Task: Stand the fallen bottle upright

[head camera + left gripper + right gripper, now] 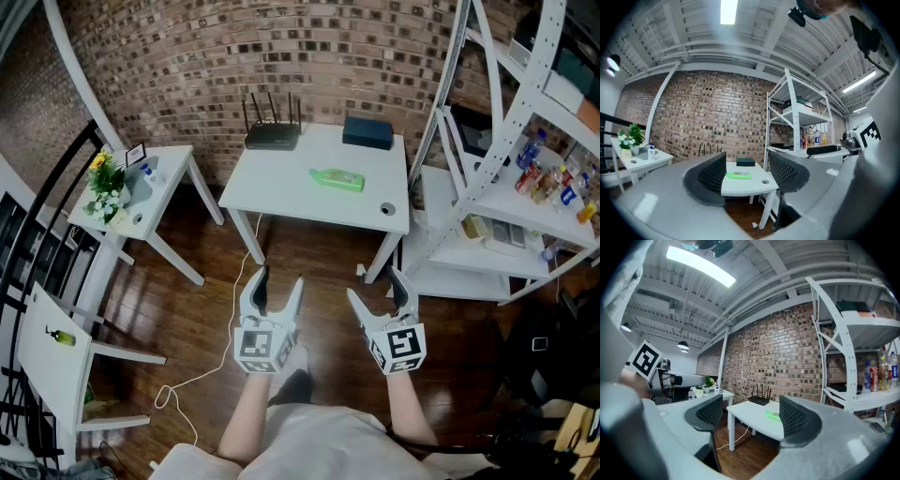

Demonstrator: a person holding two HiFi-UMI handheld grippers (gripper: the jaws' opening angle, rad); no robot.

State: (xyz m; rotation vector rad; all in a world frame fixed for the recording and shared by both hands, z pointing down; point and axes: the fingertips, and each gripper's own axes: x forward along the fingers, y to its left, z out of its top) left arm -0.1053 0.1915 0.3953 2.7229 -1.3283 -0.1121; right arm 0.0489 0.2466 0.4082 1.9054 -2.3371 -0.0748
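Observation:
A green bottle (337, 178) lies on its side near the middle of the white table (281, 202). It also shows as a flat green shape in the left gripper view (738, 175) and partly behind a jaw in the right gripper view (773, 416). My left gripper (277, 285) and right gripper (378, 288) hover side by side over the wooden floor, well short of the table's front edge. Both point level toward the table, jaws wide apart with nothing between them.
On the table stand a black router (273, 134), a dark box (367, 132) and a small round cap (387, 208). A white shelf rack (525, 187) with bottles stands right. A side table (141, 192) with flowers is left. A white cable (239, 309) trails over the floor.

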